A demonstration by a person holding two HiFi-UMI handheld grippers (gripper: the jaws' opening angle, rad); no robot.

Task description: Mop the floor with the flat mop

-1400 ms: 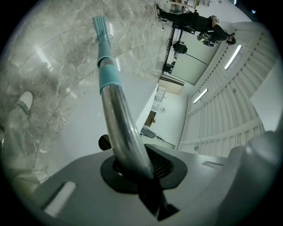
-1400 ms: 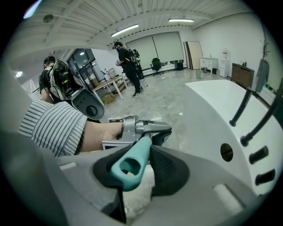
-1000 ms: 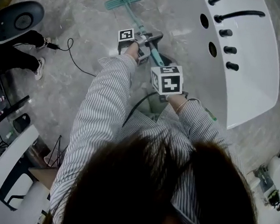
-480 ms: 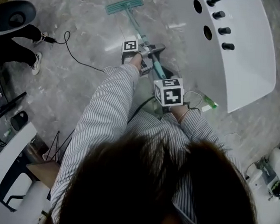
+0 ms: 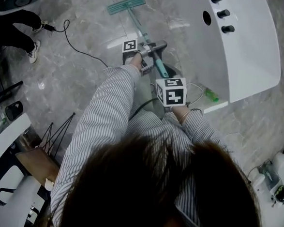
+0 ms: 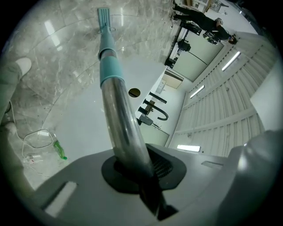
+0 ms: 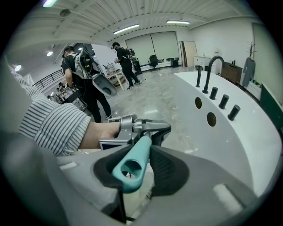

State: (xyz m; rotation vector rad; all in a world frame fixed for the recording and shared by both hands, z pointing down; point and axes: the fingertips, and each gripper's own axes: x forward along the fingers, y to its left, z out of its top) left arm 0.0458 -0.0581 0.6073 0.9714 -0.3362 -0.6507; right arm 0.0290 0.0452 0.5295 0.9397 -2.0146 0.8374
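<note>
The flat mop lies with its teal head (image 5: 125,4) on the grey marble floor, far from me, and its pole (image 5: 138,25) slants back to my hands. My left gripper (image 5: 155,47) grips the metal pole (image 6: 117,110) mid-length. Its jaws are opening slightly, but the pads still press on the pole. My right gripper (image 5: 165,76), under its marker cube, is shut on the teal grip end (image 7: 130,165) of the handle. In the left gripper view the mop head (image 6: 103,15) shows at the pole's far end.
A white bathtub (image 5: 243,50) with black taps (image 5: 223,13) stands at the right, with a green bottle (image 5: 211,95) on the floor beside it. A black cable (image 5: 74,47) runs left towards a person's legs (image 5: 12,28). White furniture (image 5: 3,159) is at lower left. Other people (image 7: 88,75) stand behind.
Both grippers and the mop have moved back across the floor, away from the tub's taps and the cable's plug. The green bottle has come into view beside the tub.
</note>
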